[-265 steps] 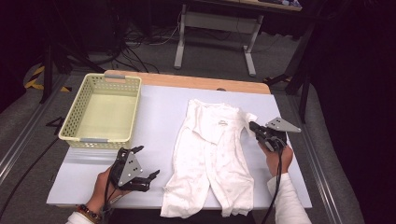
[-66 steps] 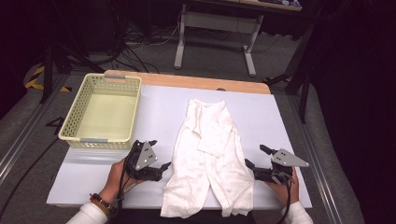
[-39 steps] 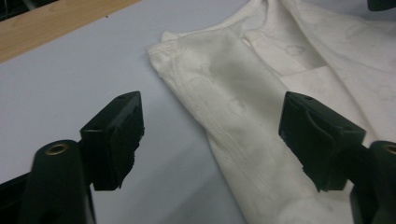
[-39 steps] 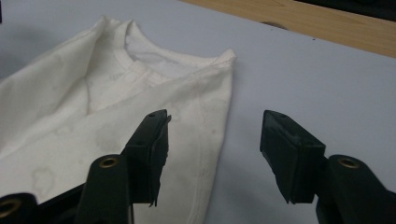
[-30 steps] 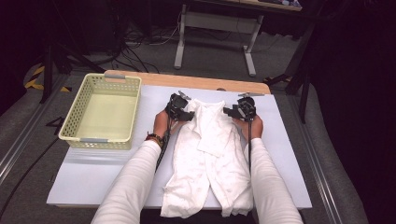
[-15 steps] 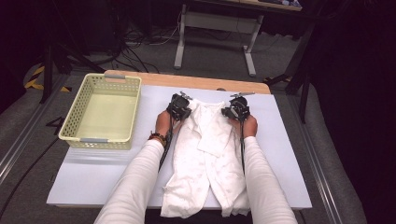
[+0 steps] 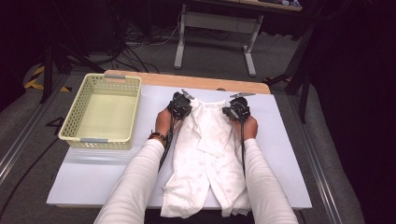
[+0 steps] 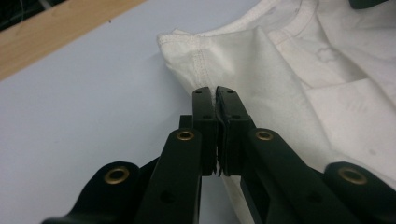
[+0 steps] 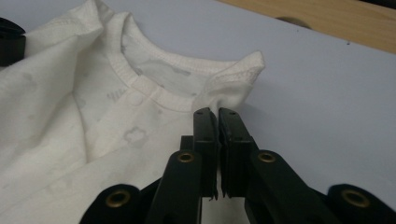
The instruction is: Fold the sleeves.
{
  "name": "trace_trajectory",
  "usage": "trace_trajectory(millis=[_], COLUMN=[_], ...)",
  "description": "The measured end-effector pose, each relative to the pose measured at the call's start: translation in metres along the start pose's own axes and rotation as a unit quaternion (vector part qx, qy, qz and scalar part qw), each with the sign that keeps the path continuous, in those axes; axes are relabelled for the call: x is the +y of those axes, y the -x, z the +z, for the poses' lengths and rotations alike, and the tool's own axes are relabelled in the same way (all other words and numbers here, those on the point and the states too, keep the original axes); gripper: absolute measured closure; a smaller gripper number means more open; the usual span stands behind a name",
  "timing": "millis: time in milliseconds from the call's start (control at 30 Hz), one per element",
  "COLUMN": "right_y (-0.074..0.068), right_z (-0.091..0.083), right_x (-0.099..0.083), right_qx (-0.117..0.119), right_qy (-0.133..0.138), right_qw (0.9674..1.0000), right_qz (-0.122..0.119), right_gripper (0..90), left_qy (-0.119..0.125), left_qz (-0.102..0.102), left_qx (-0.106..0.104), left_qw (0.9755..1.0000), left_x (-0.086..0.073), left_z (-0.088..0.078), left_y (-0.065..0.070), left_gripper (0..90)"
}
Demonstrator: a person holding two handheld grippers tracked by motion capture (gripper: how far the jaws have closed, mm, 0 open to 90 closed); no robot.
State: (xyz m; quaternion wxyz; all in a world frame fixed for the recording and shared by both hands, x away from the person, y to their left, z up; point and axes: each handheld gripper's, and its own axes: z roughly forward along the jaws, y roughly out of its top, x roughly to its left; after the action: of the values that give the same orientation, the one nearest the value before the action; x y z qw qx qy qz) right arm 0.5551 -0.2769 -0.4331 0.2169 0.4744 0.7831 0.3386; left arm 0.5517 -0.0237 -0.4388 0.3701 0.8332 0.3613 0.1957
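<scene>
Far left of the bench: pale yellow plastic lattice basket (image 7: pixel 103 112), near the left edge, well apart from the work.

Our left gripper (image 7: pixel 180 105) sits at the far left corner of the white cotton baby garment (image 7: pixel 205 158). In the left gripper view its jaws have just closed and now pinch the folded shoulder hem (image 8: pixel 205 70).

The garment lies flat on the light grey bench sheet (image 7: pixel 289 154), lengthwise at its middle, collar toward the far wooden edge (image 7: pixel 187 80), bottom hem reaching the near edge.

Our right gripper (image 7: pixel 236 109) holds the far right corner; its jaws have likewise just closed, clamped on the shoulder fold beside the ribbed neckline (image 9: pixel 163 98).
</scene>
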Motion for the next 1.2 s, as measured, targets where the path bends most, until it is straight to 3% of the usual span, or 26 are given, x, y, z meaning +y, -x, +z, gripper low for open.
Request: trace_trajectory(millis=[233, 433, 533, 733, 967, 1200], right_y=[-0.005, -0.015, -0.021, -0.031, -0.039, -0.042], right_z=[-0.024, -0.053, -0.063, -0.082, -0.107, -0.134], right_x=[-0.001, -0.009, -0.013, -0.025, -0.041, -0.067], right_qx=[0.015, 0.035, 0.041, 0.053, 0.081, 0.104], right_qy=[0.043, 0.082, 0.091, 0.118, 0.151, 0.175], right_qw=[0.9989, 0.9957, 0.9942, 0.9901, 0.9827, 0.9753], right_qz=[-0.005, -0.027, -0.039, -0.055, -0.07, -0.085], right_gripper=[87.0, 87.1, 87.0, 87.0, 86.9, 86.7], left_qy=[0.043, 0.083, 0.098, 0.12, 0.147, 0.171], left_qz=[0.019, 0.054, 0.06, 0.093, 0.109, 0.123], left_qx=[0.003, 0.001, -0.005, -0.016, -0.036, -0.058], left_qw=[0.9989, 0.9951, 0.9933, 0.9883, 0.9825, 0.9759], left_x=[0.003, -0.002, -0.005, -0.015, -0.026, -0.048], left_z=[-0.018, -0.042, -0.053, -0.072, -0.094, -0.115], left_y=[0.009, 0.022, 0.028, 0.04, 0.049, 0.059], left_gripper=[87.2, 87.1, 87.1, 87.0, 86.8, 86.5])
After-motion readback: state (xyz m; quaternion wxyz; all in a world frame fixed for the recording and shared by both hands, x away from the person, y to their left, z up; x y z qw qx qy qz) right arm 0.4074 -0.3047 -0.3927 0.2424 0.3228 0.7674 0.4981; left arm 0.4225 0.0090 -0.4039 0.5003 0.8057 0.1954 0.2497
